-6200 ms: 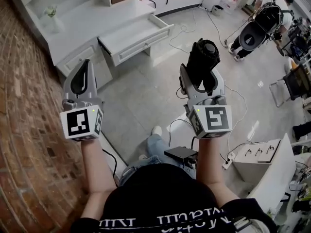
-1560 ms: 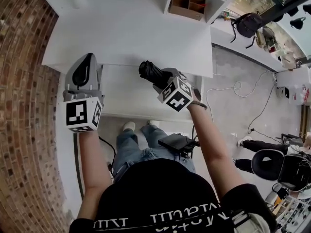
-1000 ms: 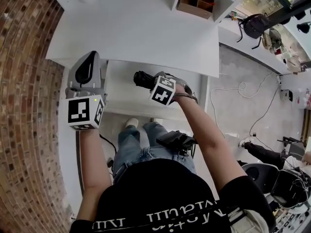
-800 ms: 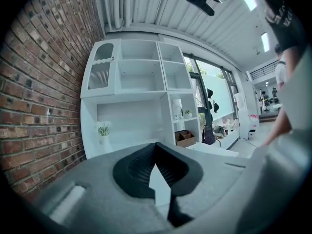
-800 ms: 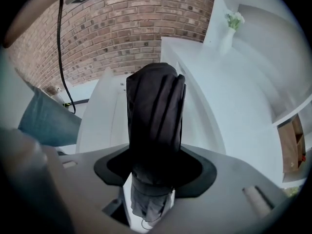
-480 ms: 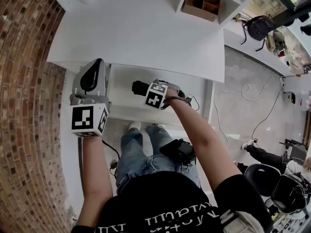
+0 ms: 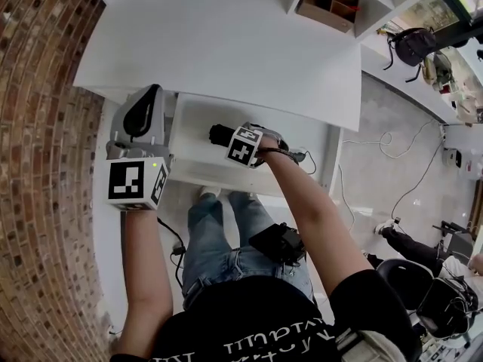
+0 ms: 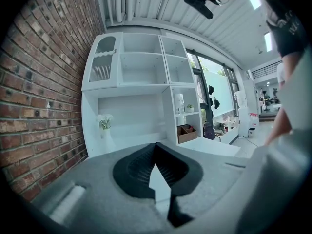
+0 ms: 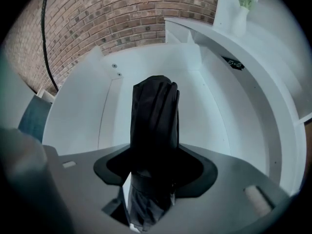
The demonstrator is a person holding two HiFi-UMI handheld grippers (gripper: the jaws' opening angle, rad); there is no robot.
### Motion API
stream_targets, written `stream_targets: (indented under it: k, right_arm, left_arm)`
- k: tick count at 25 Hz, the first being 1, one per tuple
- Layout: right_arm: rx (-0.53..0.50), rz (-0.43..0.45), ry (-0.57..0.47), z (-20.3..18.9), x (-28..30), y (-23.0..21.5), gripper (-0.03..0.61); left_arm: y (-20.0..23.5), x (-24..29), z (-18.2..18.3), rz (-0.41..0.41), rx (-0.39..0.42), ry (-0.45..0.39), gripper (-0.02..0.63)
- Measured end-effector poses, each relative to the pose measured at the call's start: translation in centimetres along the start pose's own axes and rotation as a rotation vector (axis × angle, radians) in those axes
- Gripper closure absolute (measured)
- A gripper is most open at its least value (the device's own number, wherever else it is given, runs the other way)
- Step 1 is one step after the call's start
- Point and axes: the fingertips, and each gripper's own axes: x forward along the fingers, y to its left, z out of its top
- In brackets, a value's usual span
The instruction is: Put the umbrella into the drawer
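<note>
Jaws of right gripper (image 9: 155, 155) clamp umbrella (image 9: 155, 111), pointing into drawer (image 9: 207, 116).

umbrella (image 9: 153, 116): 1
drawer (image 7: 195, 164): 1
left gripper (image 8: 156, 147) plus right gripper (image 9: 152, 152): 2
flower vase (image 9: 239, 21): 1
wooden box (image 7: 327, 3): 1
black bag (image 7: 413, 45): 1
brick wall (image 7: 45, 164): 1

Left gripper (image 8: 156, 146): near level, jaws together, nothing between them. Right gripper (image 9: 154, 165): arm extended, pointing steeply down, jaws clamped on umbrella (image 9: 155, 113).
</note>
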Motion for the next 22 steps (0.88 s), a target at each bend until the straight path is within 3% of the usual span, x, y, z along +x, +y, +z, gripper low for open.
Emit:
stream_targets:
  k: [10,13,17,22]
  right_arm:
    - [0.045,-0.001,-0.034,0.1,1.2,-0.3,0.309]
    - [0.068,0.002,-0.048,0.1,0.9,-0.4,0.272]
    - [0.109,0.004,-0.081,0.0,0.1,-0.3,0.167]
    - [0.138,-0.002,-0.117,-0.1,-1.8,-0.2,0.137]
  left_arm:
    - [-0.3,0.5,-1.1,-0.012,-0.002,0.027,0.615]
    - [-0.7,0.6,-1.1,-0.015,0.000,0.033,0.615]
    - [-1.0,0.5,-0.9,-0.011,-0.008,0.035,0.615]
    - [-1.7,0.4,-0.1,-0.011,0.013,0.037,0.615]
